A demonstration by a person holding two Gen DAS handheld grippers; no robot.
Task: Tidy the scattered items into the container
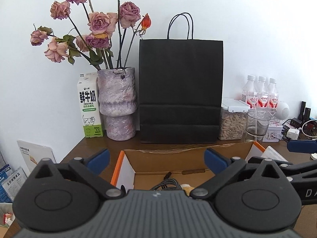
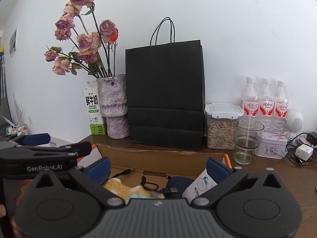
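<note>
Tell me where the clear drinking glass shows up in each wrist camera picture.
Left wrist: drinking glass at the right edge, beside the seed jar.
Right wrist: drinking glass right of centre, beside the seed jar.
Shared landmark: black paper bag.

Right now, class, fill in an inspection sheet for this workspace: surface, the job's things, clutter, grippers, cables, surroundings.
Surface: dark wooden table, crowded along the wall.
Job's things: open cardboard box holding a white tissue pack, a yellow knitted item and a dark pouch.
Clutter: black paper bag, vase of dried roses, milk carton, seed jar, glass, three water bottles, tin.
Grippers: left gripper and right gripper both open, empty, over the box.
Cables: braided cable and black USB cable in the box; charger with leads on the table.
Surroundings: white wall.
</note>
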